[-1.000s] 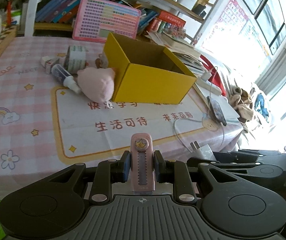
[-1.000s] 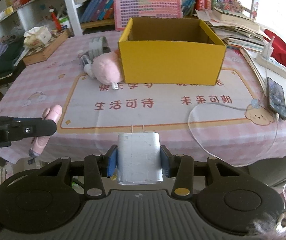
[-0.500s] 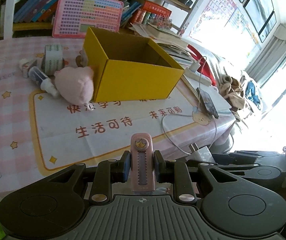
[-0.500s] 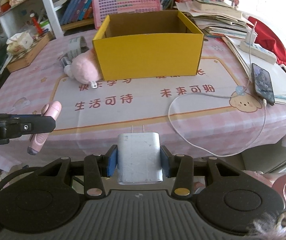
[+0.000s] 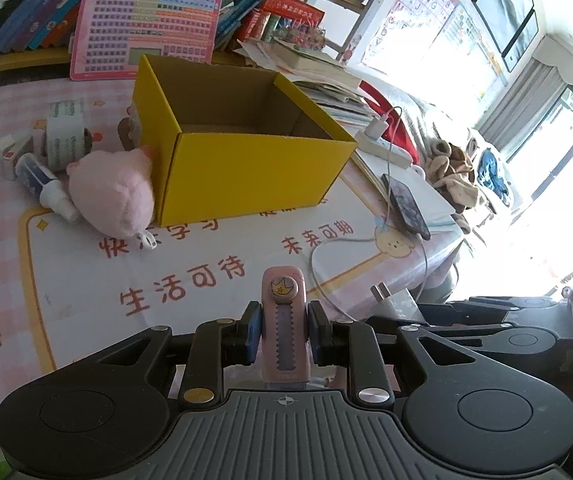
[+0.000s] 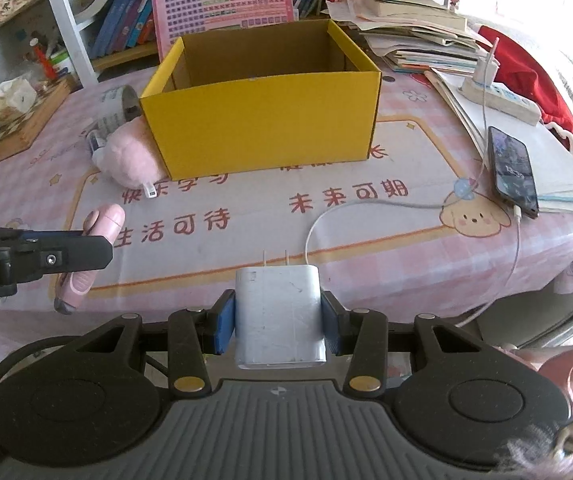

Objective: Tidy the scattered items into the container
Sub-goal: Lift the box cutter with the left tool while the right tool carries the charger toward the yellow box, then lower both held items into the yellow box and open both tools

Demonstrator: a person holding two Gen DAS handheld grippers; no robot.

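The left gripper (image 5: 283,338) is clamped on 1 pink utility knife (image 5: 284,328), its 2 blue pads pressing the sides. The right gripper (image 6: 277,322) is closed on 1 white charger plug (image 6: 278,316), whose 2 prongs point forward. Both hang over the near edge of the pink tablecloth (image 6: 426,276), side by side.

1 yellow box (image 6: 262,124) stands open-topped in the middle of the table, and nothing shows inside it. Just left of it lie the loose things: 1 pink plush toy (image 5: 114,196) touching the box's corner, 1 small spray bottle (image 5: 44,186) beside the plush, and 1 roll of tape (image 5: 64,136) behind them. More small things sit there, too hidden to count.

To the right, 1 phone (image 6: 512,170) lies on papers with 1 white cable (image 6: 366,206) curling from it, and 1 power strip (image 6: 502,98) lies behind.
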